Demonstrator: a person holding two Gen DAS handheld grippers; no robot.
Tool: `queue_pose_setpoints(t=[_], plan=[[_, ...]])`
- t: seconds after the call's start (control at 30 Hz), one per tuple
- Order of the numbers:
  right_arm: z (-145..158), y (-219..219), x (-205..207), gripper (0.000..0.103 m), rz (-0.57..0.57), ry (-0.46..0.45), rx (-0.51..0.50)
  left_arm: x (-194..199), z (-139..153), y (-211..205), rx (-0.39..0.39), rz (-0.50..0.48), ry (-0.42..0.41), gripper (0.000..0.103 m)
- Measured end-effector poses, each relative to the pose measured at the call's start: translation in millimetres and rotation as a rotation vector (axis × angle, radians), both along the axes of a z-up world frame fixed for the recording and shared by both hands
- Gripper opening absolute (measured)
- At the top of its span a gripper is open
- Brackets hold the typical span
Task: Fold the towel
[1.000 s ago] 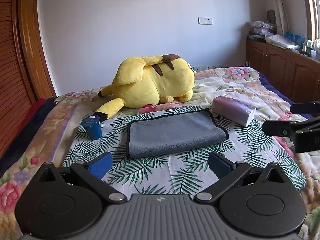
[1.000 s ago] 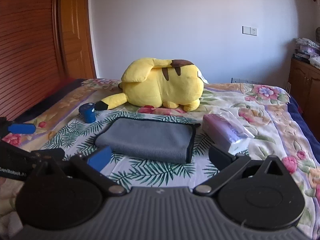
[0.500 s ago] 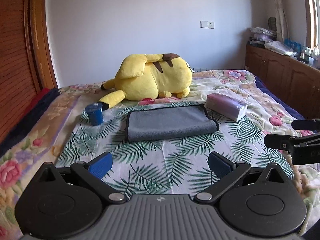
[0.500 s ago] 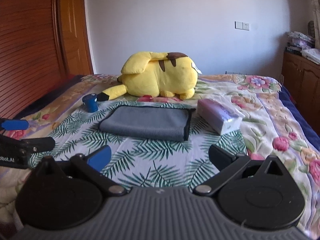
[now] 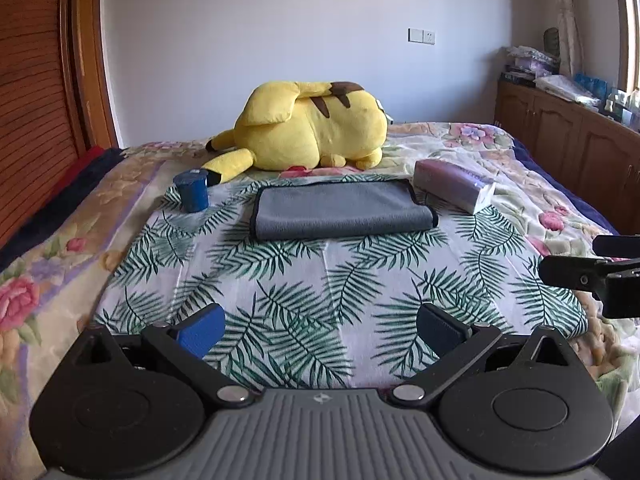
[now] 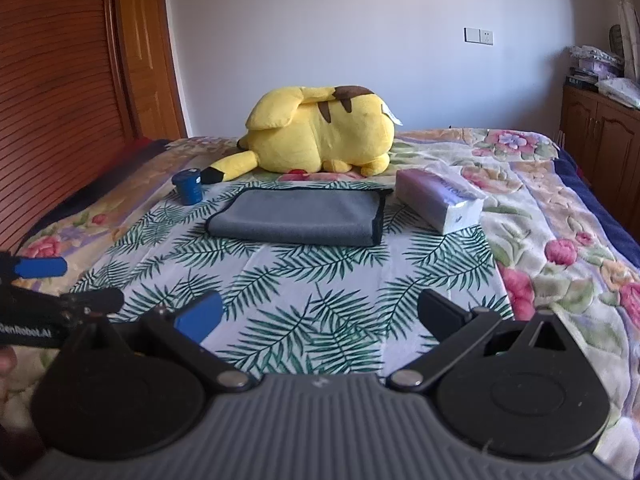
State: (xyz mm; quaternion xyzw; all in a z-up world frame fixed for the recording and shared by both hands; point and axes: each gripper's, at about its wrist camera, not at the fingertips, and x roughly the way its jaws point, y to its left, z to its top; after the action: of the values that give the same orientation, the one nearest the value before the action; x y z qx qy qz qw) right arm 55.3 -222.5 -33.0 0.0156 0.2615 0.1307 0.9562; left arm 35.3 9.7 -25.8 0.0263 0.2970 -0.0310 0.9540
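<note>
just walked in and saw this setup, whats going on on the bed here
A person holds two handheld grippers over a bed; both the left gripper and the right gripper are open and empty. The gray towel lies folded on the leaf-print sheet, untouched, between a blue jar and a tissue pack, before a yellow plush toy.

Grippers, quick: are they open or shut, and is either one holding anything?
Left gripper: open, holding nothing.
Right gripper: open, holding nothing.
The towel lies on the bed, clear of both.
</note>
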Motion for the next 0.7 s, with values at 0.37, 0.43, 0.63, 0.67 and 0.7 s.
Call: queue_pose_setpoints(t=[0.37,0.43,0.63,0.67,0.7], plan=[[-17,6,-1,0.103,-0.003,0.003,0.001,-2,-20,-1,0.014,0.012,0.002,0.103],[-20,6,-1,0.103,-0.007,-0.003,-0.005,-3,-23,-2,0.026,0.01,0.0,0.103],[-21,7,-3,0.103,-0.003,-0.025,-0.004,-2,-27,-4,0.042,0.003,0.001,0.103],[-21,7,-4,0.103,-0.002,-0.032,-0.007,-2,-28,-4,0.038,0.003,0.001,0.103],[-21,7,-6,0.103,-0.002,-0.039,-0.008,-2,-28,-4,0.039,0.003,0.0,0.103]])
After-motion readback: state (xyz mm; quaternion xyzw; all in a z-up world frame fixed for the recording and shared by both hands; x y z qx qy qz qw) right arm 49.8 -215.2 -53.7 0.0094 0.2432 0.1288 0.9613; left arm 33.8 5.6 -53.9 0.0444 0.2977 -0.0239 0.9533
